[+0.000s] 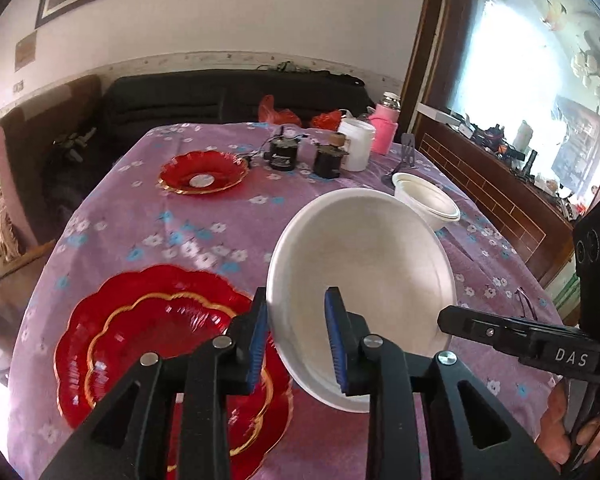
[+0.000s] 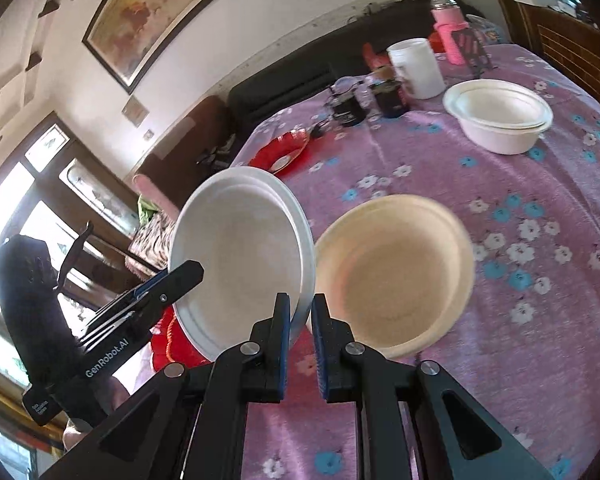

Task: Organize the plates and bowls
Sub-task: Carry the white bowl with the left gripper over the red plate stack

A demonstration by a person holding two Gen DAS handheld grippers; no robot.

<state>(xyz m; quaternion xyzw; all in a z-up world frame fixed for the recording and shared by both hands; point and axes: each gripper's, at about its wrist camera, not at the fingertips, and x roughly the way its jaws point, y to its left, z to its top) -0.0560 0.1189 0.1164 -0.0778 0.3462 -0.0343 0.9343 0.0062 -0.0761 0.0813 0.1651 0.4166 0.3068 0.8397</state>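
Note:
A white bowl (image 1: 364, 280) is held tilted above the table between both grippers. My left gripper (image 1: 296, 340) has its jaws apart around the bowl's near rim. My right gripper (image 2: 302, 336) is shut on the opposite rim of the same white bowl (image 2: 240, 252). A cream bowl (image 2: 396, 276) sits on the table just right of it, blurred. Stacked white bowls (image 1: 428, 200) stand at the far right and also show in the right wrist view (image 2: 500, 116). Stacked large red plates (image 1: 160, 344) lie at near left. A small red plate (image 1: 204, 172) lies farther back.
The round table (image 1: 140, 232) has a purple flowered cloth. At its far edge stand two black jars (image 1: 284, 152), a white cup (image 1: 356, 144) and a pink bottle (image 1: 386, 128). A dark sofa (image 1: 220, 96) is behind; a wooden cabinet (image 1: 500, 196) is to the right.

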